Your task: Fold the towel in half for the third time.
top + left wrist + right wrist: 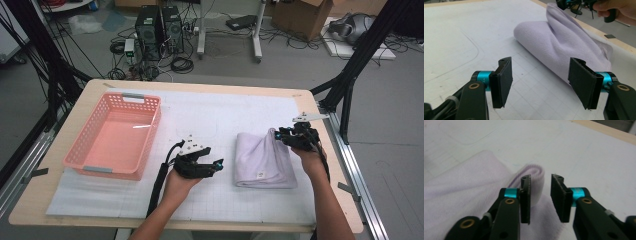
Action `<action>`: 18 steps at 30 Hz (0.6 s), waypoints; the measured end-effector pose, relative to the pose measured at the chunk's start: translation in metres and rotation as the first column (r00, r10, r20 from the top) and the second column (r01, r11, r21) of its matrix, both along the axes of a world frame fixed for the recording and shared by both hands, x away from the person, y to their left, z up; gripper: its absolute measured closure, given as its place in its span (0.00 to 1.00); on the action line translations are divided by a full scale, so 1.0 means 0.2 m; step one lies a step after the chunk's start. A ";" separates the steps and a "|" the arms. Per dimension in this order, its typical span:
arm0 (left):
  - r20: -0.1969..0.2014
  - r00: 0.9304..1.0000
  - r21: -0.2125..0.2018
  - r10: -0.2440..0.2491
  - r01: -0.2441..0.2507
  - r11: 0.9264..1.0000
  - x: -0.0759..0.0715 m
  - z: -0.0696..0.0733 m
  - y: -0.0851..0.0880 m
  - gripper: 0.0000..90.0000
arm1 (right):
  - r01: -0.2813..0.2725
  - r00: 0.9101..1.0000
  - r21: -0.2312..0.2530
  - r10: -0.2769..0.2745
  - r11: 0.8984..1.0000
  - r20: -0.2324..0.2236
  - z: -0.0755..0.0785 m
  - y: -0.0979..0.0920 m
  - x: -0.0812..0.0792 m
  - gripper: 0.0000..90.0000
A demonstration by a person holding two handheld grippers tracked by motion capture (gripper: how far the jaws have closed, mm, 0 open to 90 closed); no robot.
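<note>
1. Two hand-held grippers work over a folded lilac towel lying on the right half of the white gridded mat, well apart from the pink basket on the left half.
2. Left gripper: jaws spread wide, nothing between the pads; it hangs over bare mat just beside the towel's near fold.
3. Right gripper: jaws part-open around a raised ridge of towel at its far right corner. In the right gripper view the fold sits in the gap, against one pad at most, and is not pinched.
4. Judgement on the step: the cloth appears folded and let go, with the raised corner left standing. To finish well, the right gripper should draw straight off so the pad does not drag the ridge, then the corner should be laid flat without disturbing the lower layers.
5. Surface: the mat covers a light wooden table; its grid lines allow the towel's edges to be squared.
6. Room: grey floor beyond the table carries two computer towers, loose cables, a cardboard box and black frame struts on both sides.
</note>
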State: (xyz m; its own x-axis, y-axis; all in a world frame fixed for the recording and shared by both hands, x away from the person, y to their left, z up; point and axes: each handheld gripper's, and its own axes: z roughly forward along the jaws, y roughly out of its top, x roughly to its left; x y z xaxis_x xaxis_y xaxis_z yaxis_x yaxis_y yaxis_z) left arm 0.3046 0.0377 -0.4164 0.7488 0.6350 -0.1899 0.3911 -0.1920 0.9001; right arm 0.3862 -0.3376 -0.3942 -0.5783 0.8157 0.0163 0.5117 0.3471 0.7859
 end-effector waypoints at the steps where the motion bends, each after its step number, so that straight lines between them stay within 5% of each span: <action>1: -0.001 1.000 -0.003 0.002 -0.002 1.000 0.00 0.00 0.01 0.41 | 0.015 1.000 0.006 -0.015 1.000 0.000 0.01 -0.02 -0.01 0.75; 6: 0.017 1.000 0.001 -0.004 0.004 1.000 -0.01 -0.02 0.06 0.40 | 0.074 0.997 0.059 -0.075 0.996 0.014 0.07 -0.08 -0.11 0.73; 9: 0.020 1.000 0.004 0.002 -0.002 1.000 -0.03 -0.04 0.11 0.40 | 0.076 0.997 0.036 -0.076 0.996 0.012 0.08 -0.09 -0.22 0.70; 18: 0.019 1.000 -0.004 0.019 -0.019 1.000 -0.05 -0.08 0.25 0.40 | 0.094 0.994 0.058 -0.090 0.994 -0.068 -0.09 -0.04 -0.50 0.48</action>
State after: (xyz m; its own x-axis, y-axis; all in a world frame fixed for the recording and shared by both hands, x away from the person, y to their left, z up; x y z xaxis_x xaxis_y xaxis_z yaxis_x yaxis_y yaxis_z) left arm 0.2948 0.0878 -0.4329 0.7399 0.6488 -0.1778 0.3771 -0.1812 0.9083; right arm 0.2864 -0.3460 -0.4129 -0.4967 0.8618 0.1028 0.5901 0.2485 0.7681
